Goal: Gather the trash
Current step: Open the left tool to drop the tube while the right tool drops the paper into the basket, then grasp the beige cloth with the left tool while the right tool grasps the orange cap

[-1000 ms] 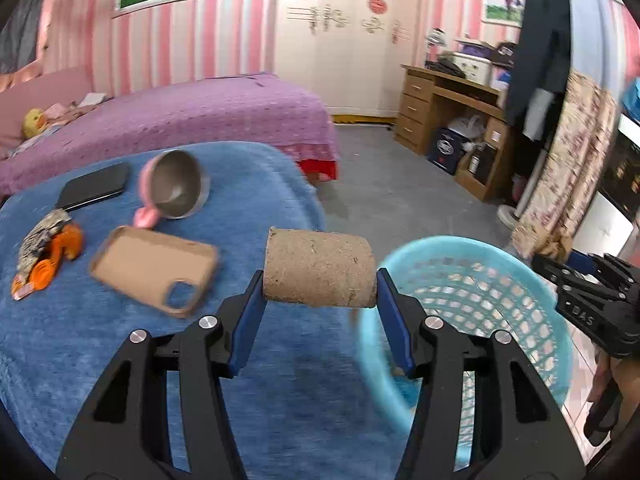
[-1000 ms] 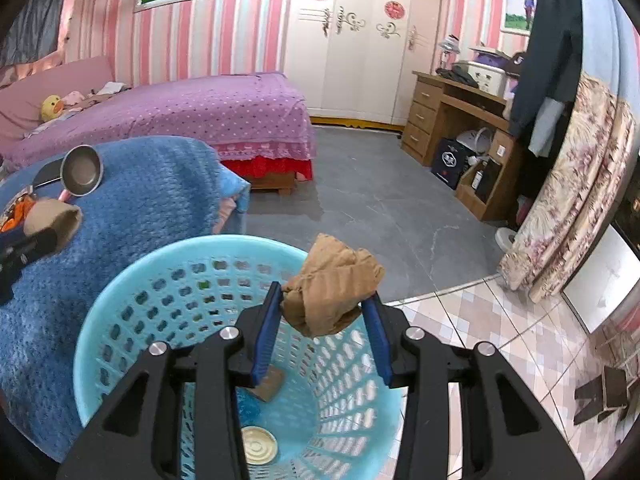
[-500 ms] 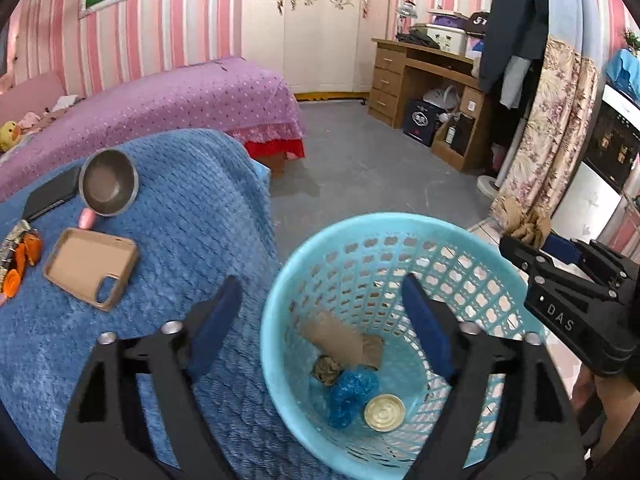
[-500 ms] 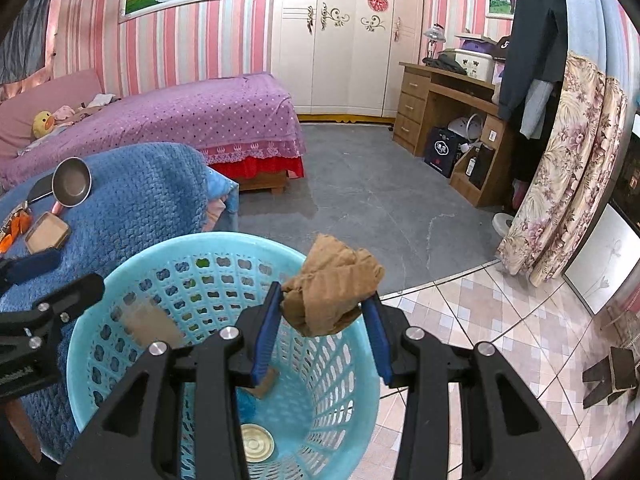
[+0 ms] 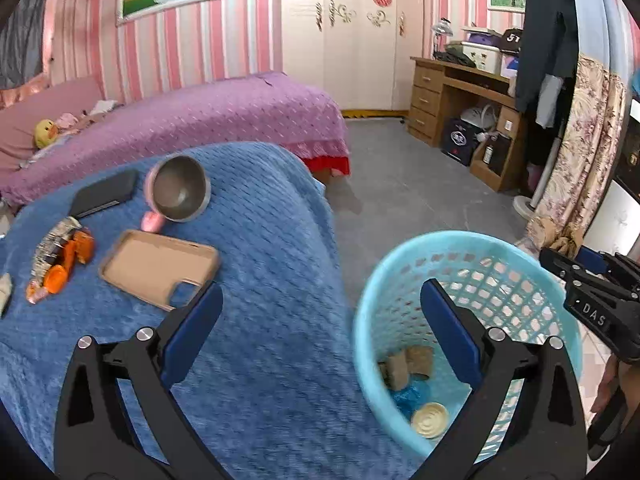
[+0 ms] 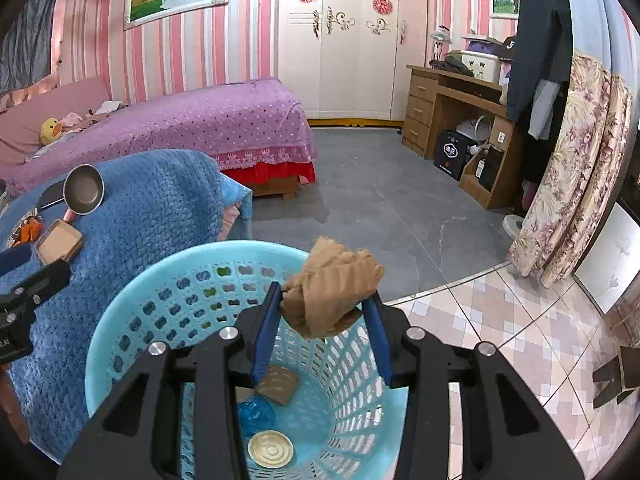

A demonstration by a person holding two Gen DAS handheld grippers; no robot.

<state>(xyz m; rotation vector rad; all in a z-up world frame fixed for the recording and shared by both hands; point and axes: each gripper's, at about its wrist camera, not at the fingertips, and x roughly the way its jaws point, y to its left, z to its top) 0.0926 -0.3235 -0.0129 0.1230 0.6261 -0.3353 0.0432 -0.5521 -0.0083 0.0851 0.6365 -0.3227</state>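
Where pink walls (image 5: 80, 48) rise, blue blanket (image 5: 260, 280) spreads

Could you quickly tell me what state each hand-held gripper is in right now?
Left hand-held gripper: open, jaws just opened, nothing between them.
Right hand-held gripper: closed on the crumpled brown cardboard, above the blue basket.
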